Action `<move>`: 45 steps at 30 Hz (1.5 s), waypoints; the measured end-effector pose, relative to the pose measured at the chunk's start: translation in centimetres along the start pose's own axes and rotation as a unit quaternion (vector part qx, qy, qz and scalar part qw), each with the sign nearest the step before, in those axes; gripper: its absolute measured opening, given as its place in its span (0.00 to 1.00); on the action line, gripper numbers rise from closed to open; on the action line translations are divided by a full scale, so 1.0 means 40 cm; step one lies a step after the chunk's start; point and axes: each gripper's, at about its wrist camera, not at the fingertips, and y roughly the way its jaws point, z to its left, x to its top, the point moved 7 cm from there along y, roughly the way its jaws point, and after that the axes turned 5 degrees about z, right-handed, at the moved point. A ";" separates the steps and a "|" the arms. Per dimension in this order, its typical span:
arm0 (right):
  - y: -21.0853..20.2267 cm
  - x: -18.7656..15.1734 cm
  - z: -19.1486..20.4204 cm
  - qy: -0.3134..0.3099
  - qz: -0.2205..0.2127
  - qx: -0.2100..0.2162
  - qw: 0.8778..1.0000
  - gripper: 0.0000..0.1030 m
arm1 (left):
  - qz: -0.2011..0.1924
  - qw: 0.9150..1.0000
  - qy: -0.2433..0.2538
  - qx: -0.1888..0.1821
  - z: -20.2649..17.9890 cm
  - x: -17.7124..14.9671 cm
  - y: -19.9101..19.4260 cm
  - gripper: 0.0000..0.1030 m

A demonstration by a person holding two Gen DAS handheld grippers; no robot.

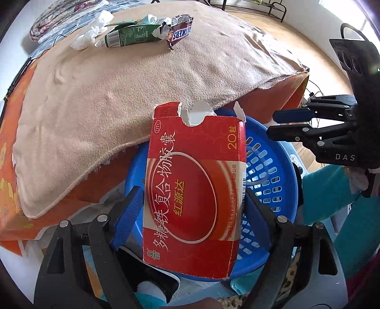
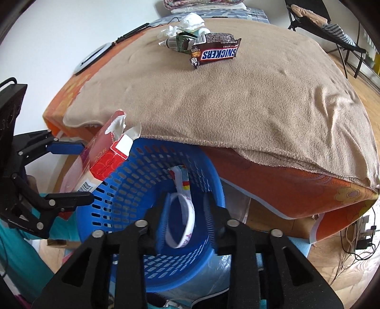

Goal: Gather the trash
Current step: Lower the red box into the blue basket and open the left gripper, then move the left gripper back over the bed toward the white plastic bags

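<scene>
Fingers of the left gripper (image 1: 193,209) clamp a torn red medicine box (image 1: 194,187) over the blue basket (image 2: 133,166); right gripper (image 2: 187,218) gapes empty; release should come once the box is centred.

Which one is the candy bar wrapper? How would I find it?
Look at the tan blanket covering the table. At its far end lies a little heap of trash: crumpled white tissue and a green carton. The candy wrapper is nearest you, dark brown and shiny, with big white SNICKERS letters.
</scene>
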 end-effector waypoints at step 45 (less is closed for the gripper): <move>-0.083 0.301 -0.098 0.131 -0.072 0.078 0.986 0.54 | -0.111 0.988 -0.107 0.029 0.283 0.335 -0.207 0.83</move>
